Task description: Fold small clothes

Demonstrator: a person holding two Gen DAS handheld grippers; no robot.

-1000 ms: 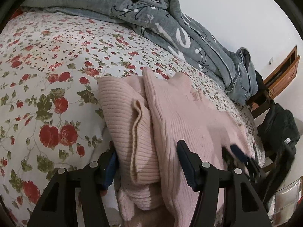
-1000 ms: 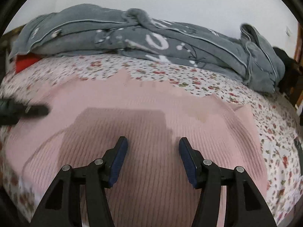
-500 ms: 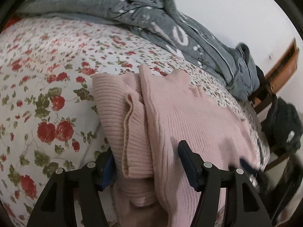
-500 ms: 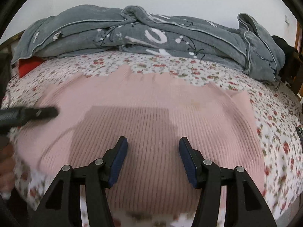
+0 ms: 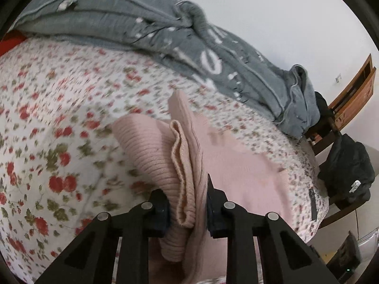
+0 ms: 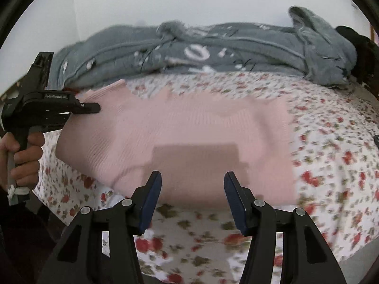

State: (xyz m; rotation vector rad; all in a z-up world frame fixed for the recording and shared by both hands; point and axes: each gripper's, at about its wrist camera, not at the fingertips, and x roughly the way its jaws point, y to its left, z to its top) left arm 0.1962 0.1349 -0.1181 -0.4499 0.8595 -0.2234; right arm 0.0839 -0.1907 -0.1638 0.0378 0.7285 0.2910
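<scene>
A pink ribbed sweater point(image 5: 236, 165) lies spread on the floral bed sheet point(image 5: 59, 118). Its left side is gathered into a raised fold. My left gripper point(image 5: 187, 189) is closing its jaws on that fold, and the knit is bunched between the pads, lifted off the sheet. From the right wrist view the left gripper point(image 6: 91, 107) shows at the sweater's point(image 6: 189, 123) far left edge, held by a hand point(image 6: 26, 151). My right gripper point(image 6: 193, 177) is open with nothing in it, hovering over the sweater's near hem.
A rumpled grey blanket point(image 5: 165, 35) runs along the far side of the bed against a white wall. To the right of the bed stand a wooden piece of furniture point(image 5: 355, 94) and a chair with a black jacket point(image 5: 345, 165).
The left jaws have narrowed onto the sweater's left fold and lifted it. The right gripper has drawn back toward the bed's near edge, so the sweater's near hem and bare sheet now show.
</scene>
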